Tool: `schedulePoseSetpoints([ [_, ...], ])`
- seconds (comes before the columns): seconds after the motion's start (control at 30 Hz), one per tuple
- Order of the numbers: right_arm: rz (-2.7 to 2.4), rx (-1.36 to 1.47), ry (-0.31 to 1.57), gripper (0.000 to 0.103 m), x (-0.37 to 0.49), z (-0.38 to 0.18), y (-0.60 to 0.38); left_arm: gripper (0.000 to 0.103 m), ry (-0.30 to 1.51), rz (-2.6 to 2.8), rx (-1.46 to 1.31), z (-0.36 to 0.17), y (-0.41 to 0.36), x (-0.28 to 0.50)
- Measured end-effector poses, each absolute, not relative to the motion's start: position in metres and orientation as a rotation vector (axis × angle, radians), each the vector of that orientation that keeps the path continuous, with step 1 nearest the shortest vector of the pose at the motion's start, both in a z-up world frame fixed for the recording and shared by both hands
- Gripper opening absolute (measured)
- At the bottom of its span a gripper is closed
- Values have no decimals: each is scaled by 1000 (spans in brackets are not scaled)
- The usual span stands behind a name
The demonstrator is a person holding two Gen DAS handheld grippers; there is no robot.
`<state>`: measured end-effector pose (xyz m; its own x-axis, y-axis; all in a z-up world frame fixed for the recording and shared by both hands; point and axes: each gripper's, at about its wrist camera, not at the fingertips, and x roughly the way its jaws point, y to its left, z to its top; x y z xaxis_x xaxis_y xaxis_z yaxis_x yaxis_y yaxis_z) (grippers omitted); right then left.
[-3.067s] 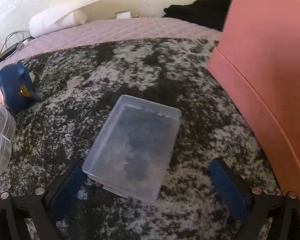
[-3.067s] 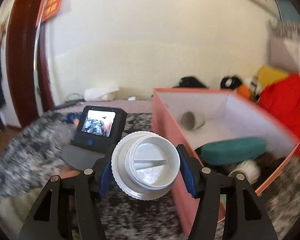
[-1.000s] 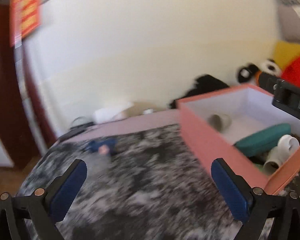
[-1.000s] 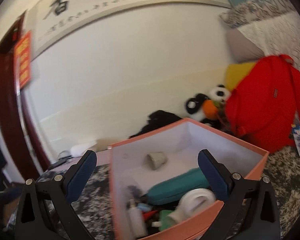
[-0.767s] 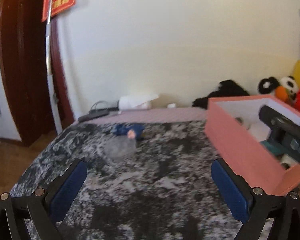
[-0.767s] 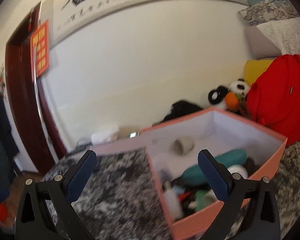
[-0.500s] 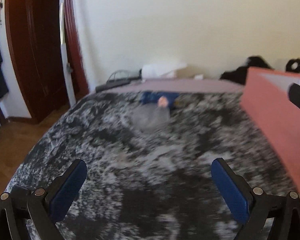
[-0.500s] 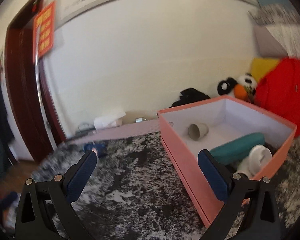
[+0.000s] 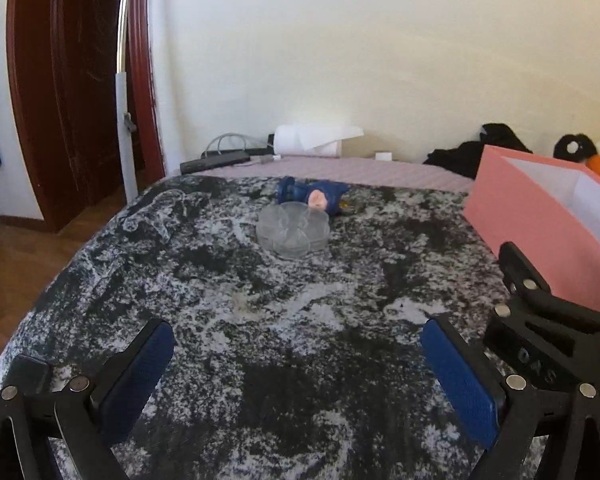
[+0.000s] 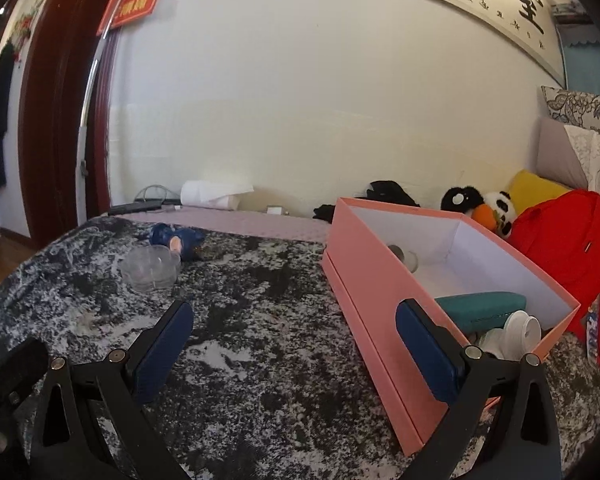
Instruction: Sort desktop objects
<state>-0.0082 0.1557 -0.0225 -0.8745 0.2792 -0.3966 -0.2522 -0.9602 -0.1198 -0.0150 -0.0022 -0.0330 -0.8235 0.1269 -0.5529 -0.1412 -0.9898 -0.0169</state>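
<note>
Clear scalloped plastic dish touches blue figurine.

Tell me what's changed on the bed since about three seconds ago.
The right claw let go of the white screw lid; it now lies in the pink box beside the teal case, and the claw is open. The left claw pulled back from the clear rectangular tray, now out of view. The blue toy and clear flower-shaped dish stayed put.
</note>
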Motion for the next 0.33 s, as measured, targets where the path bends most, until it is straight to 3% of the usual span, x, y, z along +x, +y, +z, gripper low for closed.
schedulePoseSetpoints([
  [0.33, 2780, -706, 68, 103, -13, -29, 172, 102, 0, 2919, -870, -27, -22, -8],
])
